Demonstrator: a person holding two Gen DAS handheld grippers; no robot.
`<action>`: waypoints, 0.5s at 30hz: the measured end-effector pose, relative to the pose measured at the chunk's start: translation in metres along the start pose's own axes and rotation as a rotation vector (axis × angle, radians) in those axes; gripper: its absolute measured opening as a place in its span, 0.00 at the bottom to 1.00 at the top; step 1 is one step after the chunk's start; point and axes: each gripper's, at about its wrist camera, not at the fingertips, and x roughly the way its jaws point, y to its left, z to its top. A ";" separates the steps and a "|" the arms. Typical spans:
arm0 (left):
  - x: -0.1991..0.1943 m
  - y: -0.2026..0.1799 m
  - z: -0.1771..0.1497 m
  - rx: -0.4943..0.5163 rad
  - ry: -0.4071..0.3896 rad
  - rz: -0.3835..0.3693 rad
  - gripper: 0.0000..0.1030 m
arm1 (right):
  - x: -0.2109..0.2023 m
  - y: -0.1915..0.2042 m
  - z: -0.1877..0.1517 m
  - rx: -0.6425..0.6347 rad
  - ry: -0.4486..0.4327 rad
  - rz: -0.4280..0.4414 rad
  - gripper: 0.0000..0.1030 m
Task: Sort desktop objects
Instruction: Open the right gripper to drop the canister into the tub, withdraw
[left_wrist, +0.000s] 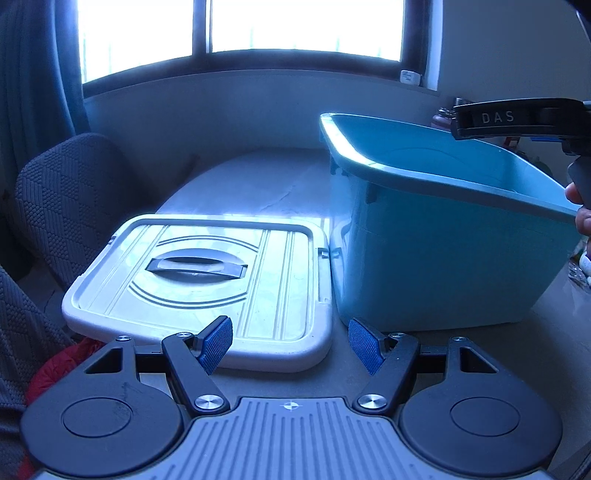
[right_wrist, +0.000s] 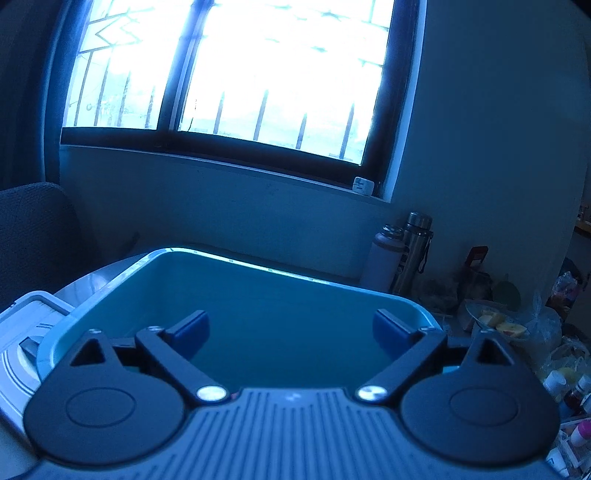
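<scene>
Though the pictures show no object in either claw, the scene reads as follows.

Bin: the blue bin (left_wrist: 436, 258) stands on the counter (left_wrist: 258, 184) at about 2 o'clock in the left wrist view; what shows of its inside looks bare, its floor too dark to be sure.

Lid: the grey lid (left_wrist: 199, 280) lies flat at 11 o'clock, just beside the bin, already off.

Left claw: the left claw (left_wrist: 290, 345) is spread wide and holds nothing, low over the lid's near edge.

Right claw: the right claw (right_wrist: 290, 326) is wide and empty, poised over the bin's mouth.

Clutter: bottles and small items (right_wrist: 569, 384) crowd the counter at 3 o'clock in the right wrist view.

Progress: I judge it early; bin opened, most of the sorting left.
</scene>
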 end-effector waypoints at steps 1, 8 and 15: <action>-0.002 0.000 0.000 0.005 -0.002 -0.002 0.70 | -0.003 0.000 0.000 0.003 -0.003 0.001 0.92; -0.016 0.007 -0.005 -0.025 -0.022 0.007 0.70 | -0.029 -0.004 -0.005 0.037 -0.023 -0.017 0.92; -0.030 0.017 -0.010 -0.063 -0.024 0.003 0.70 | -0.063 -0.011 -0.019 0.078 -0.061 -0.054 0.92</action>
